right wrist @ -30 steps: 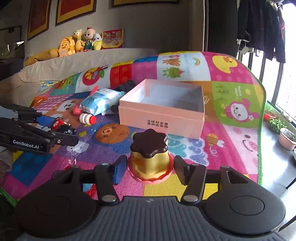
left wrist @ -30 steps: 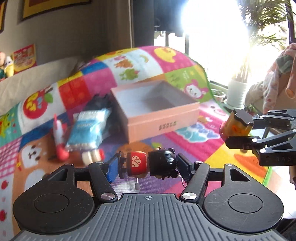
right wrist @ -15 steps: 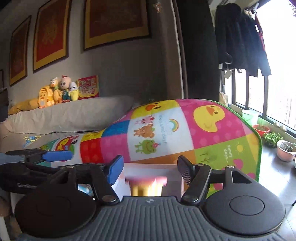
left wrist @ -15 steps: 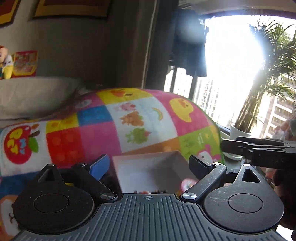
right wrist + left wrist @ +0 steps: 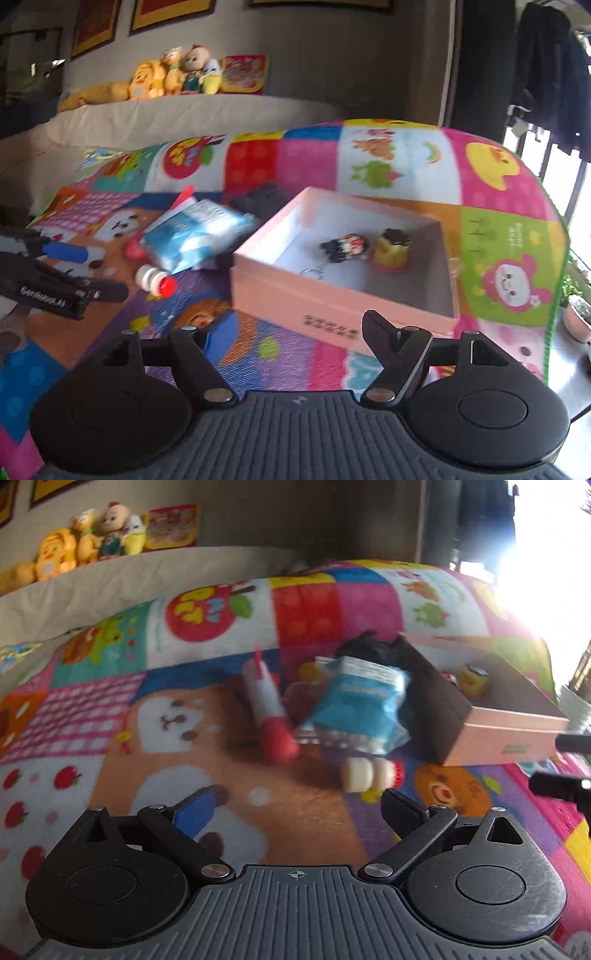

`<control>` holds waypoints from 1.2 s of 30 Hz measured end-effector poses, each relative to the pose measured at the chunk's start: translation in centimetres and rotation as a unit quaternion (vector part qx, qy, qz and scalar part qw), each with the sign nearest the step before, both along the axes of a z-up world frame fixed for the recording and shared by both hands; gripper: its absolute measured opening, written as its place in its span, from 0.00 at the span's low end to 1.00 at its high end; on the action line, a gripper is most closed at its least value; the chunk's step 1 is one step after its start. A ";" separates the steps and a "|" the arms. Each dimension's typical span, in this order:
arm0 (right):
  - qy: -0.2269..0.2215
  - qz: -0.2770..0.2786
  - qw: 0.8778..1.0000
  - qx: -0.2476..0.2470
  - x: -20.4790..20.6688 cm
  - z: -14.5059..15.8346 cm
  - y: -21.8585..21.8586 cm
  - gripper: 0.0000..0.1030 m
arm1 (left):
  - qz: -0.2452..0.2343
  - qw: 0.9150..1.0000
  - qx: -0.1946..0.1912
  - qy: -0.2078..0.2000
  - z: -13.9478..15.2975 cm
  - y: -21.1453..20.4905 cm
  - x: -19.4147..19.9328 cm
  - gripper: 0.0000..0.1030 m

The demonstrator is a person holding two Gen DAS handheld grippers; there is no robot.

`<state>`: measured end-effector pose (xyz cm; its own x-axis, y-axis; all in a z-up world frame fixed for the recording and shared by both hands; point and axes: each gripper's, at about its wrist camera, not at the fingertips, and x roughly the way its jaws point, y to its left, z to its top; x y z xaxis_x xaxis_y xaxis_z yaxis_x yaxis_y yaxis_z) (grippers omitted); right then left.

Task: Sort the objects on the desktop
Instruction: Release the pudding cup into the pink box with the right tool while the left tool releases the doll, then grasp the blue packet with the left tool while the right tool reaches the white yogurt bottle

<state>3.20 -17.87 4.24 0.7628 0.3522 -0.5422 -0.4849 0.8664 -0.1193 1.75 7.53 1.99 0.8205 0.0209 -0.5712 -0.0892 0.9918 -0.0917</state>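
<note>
A pink box [image 5: 343, 295] stands on the patchwork mat. Inside it lie a small doll keychain [image 5: 345, 246] and a yellow pudding toy [image 5: 391, 249]; the pudding toy [image 5: 472, 679] also shows in the left wrist view. To the left of the box [image 5: 509, 731] lie a blue packet [image 5: 354, 709], a red-and-white tube [image 5: 266, 709] and a small white bottle with a red cap [image 5: 371, 773]. My left gripper [image 5: 299, 805] hovers before this pile, jaws opening, nothing between them. My right gripper [image 5: 299, 328] faces the box's near wall, jaws opening and empty.
A black object [image 5: 369, 646] lies behind the packet against the box. Plush toys [image 5: 173, 74] sit on the sofa back. The mat's green edge [image 5: 554, 295] drops off at the right, with potted plants [image 5: 576, 314] beyond. The picture is blurred by motion.
The doll left my left gripper and the pudding toy left my right gripper; both now lie in the box. Both grippers opened and drew back, the left swinging toward the pile.
</note>
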 end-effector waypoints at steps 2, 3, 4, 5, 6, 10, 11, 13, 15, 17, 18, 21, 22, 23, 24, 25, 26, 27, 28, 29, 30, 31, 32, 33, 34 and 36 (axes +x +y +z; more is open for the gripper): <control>0.008 0.027 1.000 -0.003 -0.4 -0.7 2.5 0.73 | 0.033 0.999 -0.018 -0.008 -0.3 1.6 -0.4 0.97; 0.011 0.037 0.999 -0.002 -0.4 -0.9 3.5 0.73 | 0.048 0.998 -0.027 -0.013 -0.4 2.2 -0.6 0.97; 0.014 0.048 0.999 -0.002 -0.2 -1.2 4.7 0.73 | 0.062 0.997 -0.038 -0.017 -0.6 2.8 -0.9 0.97; 0.017 0.055 0.998 -0.002 -0.1 -1.5 5.8 0.72 | 0.077 0.995 -0.053 -0.021 -0.7 3.4 -1.1 0.98; 0.020 0.058 0.998 -0.001 0.2 -1.7 6.8 0.72 | 0.087 0.994 -0.068 -0.026 -0.8 3.9 -1.3 0.98; 0.056 0.061 0.996 0.022 2.3 -2.8 10.4 0.68 | 0.105 0.989 -0.094 -0.048 -0.8 4.7 -2.0 0.98; 0.065 0.062 0.996 0.025 2.7 -3.2 11.0 0.64 | 0.105 0.988 -0.098 -0.053 -0.8 4.8 -2.1 0.99; 0.071 0.054 0.996 0.019 3.6 -3.9 12.2 0.54 | 0.104 0.988 -0.104 -0.054 -0.8 4.8 -2.1 0.99; 0.064 0.043 0.997 0.012 4.2 -4.3 12.6 0.36 | 0.104 0.987 -0.109 -0.049 -0.8 5.0 -2.0 0.99; 0.068 0.037 0.997 0.010 4.6 -4.4 12.2 0.28 | 0.105 0.987 -0.111 -0.047 -0.9 5.0 -1.9 0.99; 0.071 0.039 0.997 0.015 4.5 -4.3 11.8 0.28 | 0.105 0.987 -0.110 -0.047 -0.9 5.0 -1.8 0.99; 0.063 0.044 0.997 0.016 3.2 -3.7 9.6 0.27 | 0.103 0.989 -0.099 -0.046 -0.9 4.5 -1.8 0.99; 0.059 0.041 0.997 0.015 2.5 -3.4 8.5 0.27 | 0.103 0.989 -0.092 -0.049 -0.9 4.3 -1.9 0.99; 0.058 0.036 0.998 0.017 1.9 -3.2 7.3 0.27 | 0.101 0.990 -0.085 -0.052 -0.8 4.1 -2.0 0.99; 0.060 0.028 0.998 0.020 1.4 -3.0 6.0 0.27 | 0.097 0.991 -0.075 -0.054 -0.7 3.7 -2.0 0.99; 0.062 0.015 0.998 0.024 0.9 -2.9 4.5 0.27 | 0.094 0.992 -0.064 -0.054 -0.6 3.3 -1.9 0.99; 0.063 0.001 0.998 0.027 0.4 -2.9 3.1 0.27 | 0.088 0.994 -0.050 -0.052 -0.5 2.8 -1.8 0.99; 0.062 -0.017 0.997 0.029 0.0 -3.0 1.7 0.27 | 0.080 0.995 -0.033 -0.048 -0.4 2.2 -1.7 0.99; 0.061 -0.038 0.997 0.029 -0.3 -3.1 0.2 0.28 | 0.070 0.996 -0.015 -0.045 -0.3 1.6 -1.5 0.99; 0.059 -0.056 0.996 0.029 -0.7 -3.2 -1.0 0.28 | 0.058 0.997 0.003 -0.042 -0.2 0.9 -1.2 0.99; 0.061 -0.069 0.995 0.032 -0.9 -3.3 -2.0 0.28 | 0.044 0.998 0.017 -0.039 -0.2 0.1 -0.9 0.99; 0.063 -0.082 0.994 0.042 -1.2 -3.3 -3.2 0.28 | 0.032 0.999 0.023 -0.038 -0.1 -0.5 -0.6 0.99; 0.065 -0.091 0.992 0.056 -1.5 -3.4 -4.1 0.31 | 0.021 0.999 0.027 -0.037 0.0 -1.1 -0.3 0.99; 0.066 -0.097 0.991 0.068 -1.7 -3.4 -4.8 0.40 | 0.008 0.999 0.034 -0.038 0.2 -1.9 0.1 0.99; 0.064 -0.104 0.989 0.081 -1.9 -3.5 -5.4 0.47 | -0.003 0.998 0.042 -0.040 0.4 -2.6 0.5 0.99; 0.058 -0.120 0.986 0.102 -2.1 -3.9 -6.2 0.78 | -0.029 0.996 0.071 -0.050 0.8 -4.4 1.6 0.99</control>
